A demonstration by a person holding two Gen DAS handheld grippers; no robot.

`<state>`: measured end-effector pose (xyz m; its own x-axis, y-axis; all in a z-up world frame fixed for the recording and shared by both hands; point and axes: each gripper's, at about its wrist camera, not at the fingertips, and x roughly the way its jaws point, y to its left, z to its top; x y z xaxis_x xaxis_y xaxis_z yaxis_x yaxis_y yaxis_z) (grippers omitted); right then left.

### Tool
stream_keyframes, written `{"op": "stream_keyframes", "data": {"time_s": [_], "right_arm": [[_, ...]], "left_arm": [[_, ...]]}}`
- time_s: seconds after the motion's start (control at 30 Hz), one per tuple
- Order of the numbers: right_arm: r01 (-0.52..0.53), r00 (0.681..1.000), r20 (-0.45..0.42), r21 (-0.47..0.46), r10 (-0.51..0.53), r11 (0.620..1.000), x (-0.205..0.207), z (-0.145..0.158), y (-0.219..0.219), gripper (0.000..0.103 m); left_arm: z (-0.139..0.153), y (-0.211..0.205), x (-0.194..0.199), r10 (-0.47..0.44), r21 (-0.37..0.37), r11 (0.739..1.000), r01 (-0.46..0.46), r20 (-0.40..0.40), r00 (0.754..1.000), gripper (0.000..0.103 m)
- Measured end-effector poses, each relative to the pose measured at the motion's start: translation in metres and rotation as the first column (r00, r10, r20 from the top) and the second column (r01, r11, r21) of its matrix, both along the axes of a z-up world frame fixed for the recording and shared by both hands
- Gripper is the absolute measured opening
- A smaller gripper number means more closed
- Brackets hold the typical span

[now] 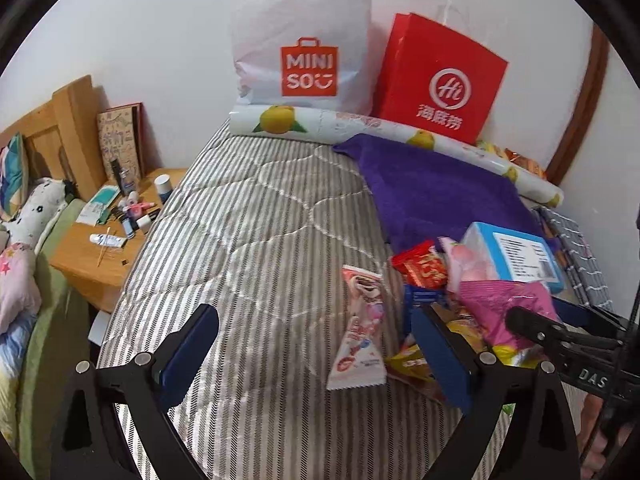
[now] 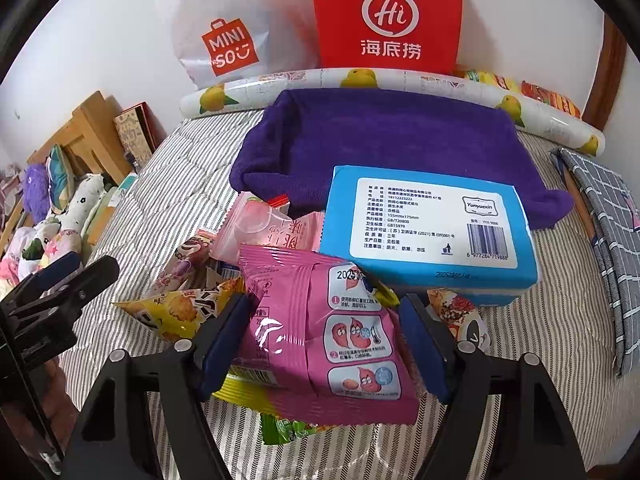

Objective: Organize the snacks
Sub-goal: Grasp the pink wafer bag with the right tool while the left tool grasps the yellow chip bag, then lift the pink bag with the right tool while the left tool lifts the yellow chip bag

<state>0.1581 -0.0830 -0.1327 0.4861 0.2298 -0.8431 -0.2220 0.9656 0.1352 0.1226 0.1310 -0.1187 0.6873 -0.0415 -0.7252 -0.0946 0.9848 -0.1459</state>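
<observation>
My right gripper (image 2: 324, 340) has its jaws around the pink snack packet (image 2: 328, 332), which sits on top of the snack pile on the striped mattress (image 2: 168, 200); the pads seem to touch its sides, but I cannot tell if they really pinch it. My left gripper (image 1: 316, 352) hangs with jaws spread wide and empty above the mattress, just beside the white-pink wafer packet (image 1: 360, 320). The blue tissue pack (image 2: 428, 232) lies behind the pile, partly on the purple towel (image 2: 380, 136).
</observation>
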Motion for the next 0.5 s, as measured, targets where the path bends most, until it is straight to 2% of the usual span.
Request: {"op": "stream_keyframes", "data": {"time_s": [0.17, 0.5], "right_arm": [[0.006, 1.0, 0.022, -0.005, -0.006, 1.0, -0.006, 0.006, -0.005, 0.067], [0.036, 0.996, 0.075, 0.032, -0.038, 0.999, -0.022, 0.023, -0.028, 0.066]], "left_arm": [[0.006, -0.007, -0.006, -0.022, -0.022, 1.0, 0.023, 0.019, 1.0, 0.097], [-0.001, -0.028, -0.021, -0.065, 0.018, 0.998, 0.065, -0.016, 0.998, 0.097]]}}
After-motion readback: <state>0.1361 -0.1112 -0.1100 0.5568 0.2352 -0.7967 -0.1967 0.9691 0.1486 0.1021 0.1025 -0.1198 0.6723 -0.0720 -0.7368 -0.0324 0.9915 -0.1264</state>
